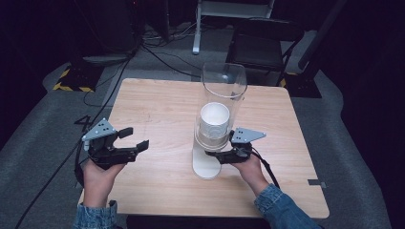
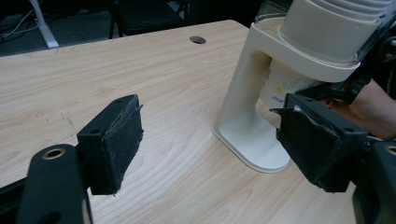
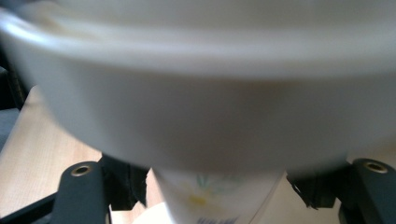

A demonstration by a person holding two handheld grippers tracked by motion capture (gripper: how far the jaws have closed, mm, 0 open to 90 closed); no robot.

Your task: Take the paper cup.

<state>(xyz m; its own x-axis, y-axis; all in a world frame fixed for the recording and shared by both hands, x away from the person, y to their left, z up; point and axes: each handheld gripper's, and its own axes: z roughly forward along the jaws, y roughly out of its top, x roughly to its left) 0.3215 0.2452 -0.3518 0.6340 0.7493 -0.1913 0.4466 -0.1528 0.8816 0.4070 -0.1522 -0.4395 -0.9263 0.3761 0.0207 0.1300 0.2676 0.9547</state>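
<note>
The left gripper point(image 2: 210, 140) hangs released near the table's point(image 1: 157, 105) left edge. Mid-table stands a cup dispenser point(image 1: 212, 143); the right gripper point(image 1: 220, 153) reaches beneath its collar, jaws either side of the bottom paper cup point(image 3: 217, 198), probably to draw it out, though whether they grip it I cannot tell.

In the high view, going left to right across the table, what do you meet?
Left gripper → cup dispenser → right gripper, its jaws reaching under the dispenser, hand to the right.
</note>
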